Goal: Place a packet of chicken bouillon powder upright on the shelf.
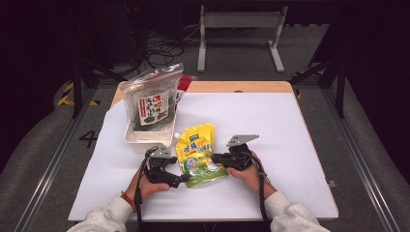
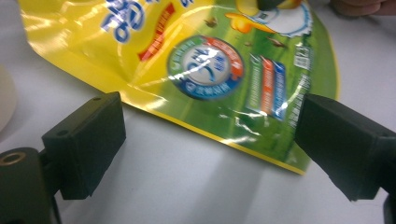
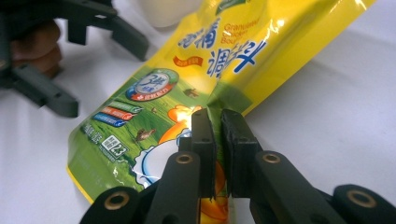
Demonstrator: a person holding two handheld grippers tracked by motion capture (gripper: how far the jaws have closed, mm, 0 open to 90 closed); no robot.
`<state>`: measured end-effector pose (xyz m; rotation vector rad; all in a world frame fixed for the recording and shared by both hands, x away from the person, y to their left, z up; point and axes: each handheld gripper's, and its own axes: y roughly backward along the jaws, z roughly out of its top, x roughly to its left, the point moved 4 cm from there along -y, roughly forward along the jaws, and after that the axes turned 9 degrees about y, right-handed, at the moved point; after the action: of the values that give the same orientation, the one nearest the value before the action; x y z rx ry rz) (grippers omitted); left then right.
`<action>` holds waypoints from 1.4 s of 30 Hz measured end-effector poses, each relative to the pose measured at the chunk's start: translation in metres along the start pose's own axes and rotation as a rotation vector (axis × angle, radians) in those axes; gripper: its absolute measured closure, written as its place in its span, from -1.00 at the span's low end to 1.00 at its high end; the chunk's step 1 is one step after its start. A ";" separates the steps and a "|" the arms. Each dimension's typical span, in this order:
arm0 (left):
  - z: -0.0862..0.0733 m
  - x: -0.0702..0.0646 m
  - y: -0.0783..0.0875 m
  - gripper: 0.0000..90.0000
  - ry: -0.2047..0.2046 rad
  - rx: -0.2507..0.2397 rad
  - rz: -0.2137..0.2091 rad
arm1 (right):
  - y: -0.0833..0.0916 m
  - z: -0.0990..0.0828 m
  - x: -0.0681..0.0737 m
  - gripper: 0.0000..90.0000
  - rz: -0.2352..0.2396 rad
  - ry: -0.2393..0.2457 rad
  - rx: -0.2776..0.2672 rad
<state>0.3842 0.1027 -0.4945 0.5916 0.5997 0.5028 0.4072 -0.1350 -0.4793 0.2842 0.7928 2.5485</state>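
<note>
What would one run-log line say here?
right gripper: shut on yellow pouch edge | left gripper: open beside pouch | pouch: flat on table

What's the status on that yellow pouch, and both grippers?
Right gripper shut on the yellow pouch's edge. Left gripper open, jaws at the pouch's corner, not gripping. Pouch flat on the table. White tub with the seaweed bag behind, not blocking.

Yellow-and-green seasoning pouch (image 1: 197,154) with blue lettering and a red-ringed round badge; black left gripper (image 2: 205,140); white tub (image 1: 145,137); clear bag (image 1: 152,99) of dark, perhaps seaweed, contents, red-and-white label.
</note>
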 end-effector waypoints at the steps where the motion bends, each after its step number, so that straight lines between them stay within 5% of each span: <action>1: 0.001 0.000 -0.001 -0.81 0.008 -0.003 -0.003 | 0.002 -0.001 0.003 0.87 0.008 0.012 0.003; 4: 0.002 0.000 -0.001 -0.82 0.011 -0.002 0.001 | 0.007 -0.004 0.015 0.88 0.032 0.071 -0.001; 13: 0.001 0.004 0.001 -0.82 0.041 -0.018 -0.005 | 0.028 -0.015 0.024 0.88 0.039 0.093 -0.052; 22: 0.006 -0.001 -0.004 -0.74 0.040 -0.004 -0.080 | 0.027 -0.017 0.033 0.88 0.070 0.175 -0.077; 28: 0.006 0.008 0.006 -0.31 0.081 -0.062 -0.131 | 0.027 -0.018 0.032 0.88 0.066 0.207 -0.074; 34: 0.012 0.008 0.026 0.42 0.015 -0.174 -0.140 | 0.027 -0.017 0.033 0.87 0.049 0.237 -0.066; 36: 0.014 0.003 0.031 0.60 -0.006 -0.208 -0.175 | 0.026 -0.017 0.034 0.86 0.047 0.237 -0.070; 39: 0.016 -0.004 0.033 0.65 -0.061 -0.205 -0.186 | 0.026 -0.014 0.034 0.84 0.030 0.242 -0.079; 42: 0.018 -0.009 0.030 0.61 -0.068 -0.202 -0.199 | 0.025 -0.012 0.034 0.84 0.021 0.250 -0.091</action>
<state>0.3809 0.1127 -0.4599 0.3518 0.5296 0.3489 0.3640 -0.1430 -0.4726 -0.0570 0.7624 2.6636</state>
